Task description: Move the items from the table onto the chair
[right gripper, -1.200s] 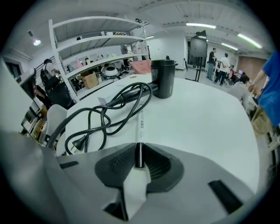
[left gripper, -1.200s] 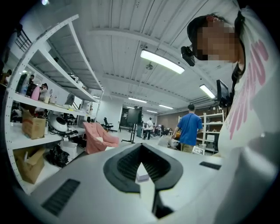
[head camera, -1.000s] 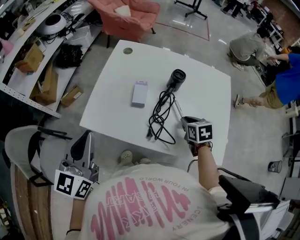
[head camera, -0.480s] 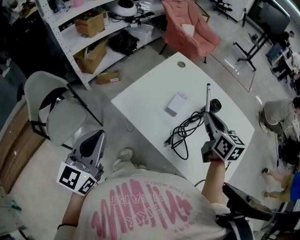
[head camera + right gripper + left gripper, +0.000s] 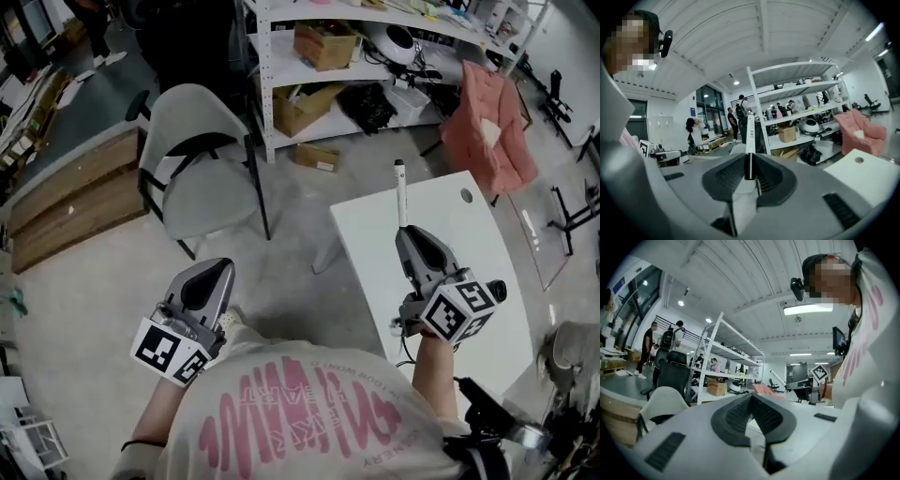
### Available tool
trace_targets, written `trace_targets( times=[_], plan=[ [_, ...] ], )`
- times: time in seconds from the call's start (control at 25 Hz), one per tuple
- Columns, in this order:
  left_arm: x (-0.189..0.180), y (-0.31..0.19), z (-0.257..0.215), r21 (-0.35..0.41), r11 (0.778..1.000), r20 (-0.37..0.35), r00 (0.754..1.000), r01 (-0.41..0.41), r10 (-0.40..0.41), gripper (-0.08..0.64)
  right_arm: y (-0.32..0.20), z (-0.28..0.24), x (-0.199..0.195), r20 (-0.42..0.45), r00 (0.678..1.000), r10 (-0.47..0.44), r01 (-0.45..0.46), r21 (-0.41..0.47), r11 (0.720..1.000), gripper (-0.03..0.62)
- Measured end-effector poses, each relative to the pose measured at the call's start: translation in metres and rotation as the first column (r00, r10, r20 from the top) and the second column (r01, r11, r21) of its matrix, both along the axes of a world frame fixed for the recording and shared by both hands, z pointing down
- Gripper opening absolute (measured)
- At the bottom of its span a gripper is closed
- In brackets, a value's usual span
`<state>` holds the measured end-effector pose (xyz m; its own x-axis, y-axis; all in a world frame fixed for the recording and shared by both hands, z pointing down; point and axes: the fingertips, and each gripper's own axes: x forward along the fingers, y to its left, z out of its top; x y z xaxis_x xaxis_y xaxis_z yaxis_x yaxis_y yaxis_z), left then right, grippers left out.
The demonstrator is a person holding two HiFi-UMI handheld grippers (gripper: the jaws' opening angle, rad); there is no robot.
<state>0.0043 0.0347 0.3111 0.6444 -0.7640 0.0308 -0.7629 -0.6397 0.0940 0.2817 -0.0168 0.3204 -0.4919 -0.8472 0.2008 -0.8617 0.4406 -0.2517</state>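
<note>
Nearest, at lower left: left tongs (image 5: pixel 218 269), pressed together with nothing between them, held roughly level above bare floor.

At lower right: right tongs (image 5: pixel 405 234), pinching the black end of a white pen (image 5: pixel 400 195) between ribbed pads (image 5: pixel 731 174), with the barrel projecting straight ahead beyond the tips.

Beneath and to the right of the right tongs: white table (image 5: pixel 469 239), with a small round hole (image 5: pixel 467 196) near its far edge.

Ahead of the left tongs and left of the pen tip, well apart from both pairs: grey chair (image 5: pixel 202 206) on a dark frame.

Farthest, beyond the pen tip: white shelving (image 5: pixel 281 103) holding cardboard boxes (image 5: pixel 323 42). To the right of the shelving, past the table's far edge: pink armchair (image 5: pixel 487 122).
</note>
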Motion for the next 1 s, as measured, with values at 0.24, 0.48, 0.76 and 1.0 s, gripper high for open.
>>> trace_targets(
  times=[0.24,0.48,0.76,1.0],
  plan=[
    [-0.073,-0.012,-0.005,0.013,0.991,-0.005,0.991,0.134,-0.134,0.009,-0.042,0.004,-0.089,-0.104,0.984,-0.148,0.147,-0.013,0.989,0.077],
    [-0.179,-0.028,-0.007,-0.003,0.962,0.004,0.962,0.273,-0.273,0.009,-0.089,-0.005,-0.211,-0.12,0.948,-0.295,0.298,0.007,0.955,0.077],
    [-0.312,-0.035,-0.002,-0.02,0.908,0.015,0.908,0.419,-0.419,0.009,-0.125,-0.005,-0.352,-0.063,0.894,-0.444,0.445,0.009,0.895,0.077],
    [-0.378,-0.034,0.017,-0.092,0.84,-0.046,0.84,0.535,-0.54,0.009,-0.14,0.023,-0.411,-0.103,0.869,-0.485,0.477,-0.09,0.874,0.077]
  ],
)
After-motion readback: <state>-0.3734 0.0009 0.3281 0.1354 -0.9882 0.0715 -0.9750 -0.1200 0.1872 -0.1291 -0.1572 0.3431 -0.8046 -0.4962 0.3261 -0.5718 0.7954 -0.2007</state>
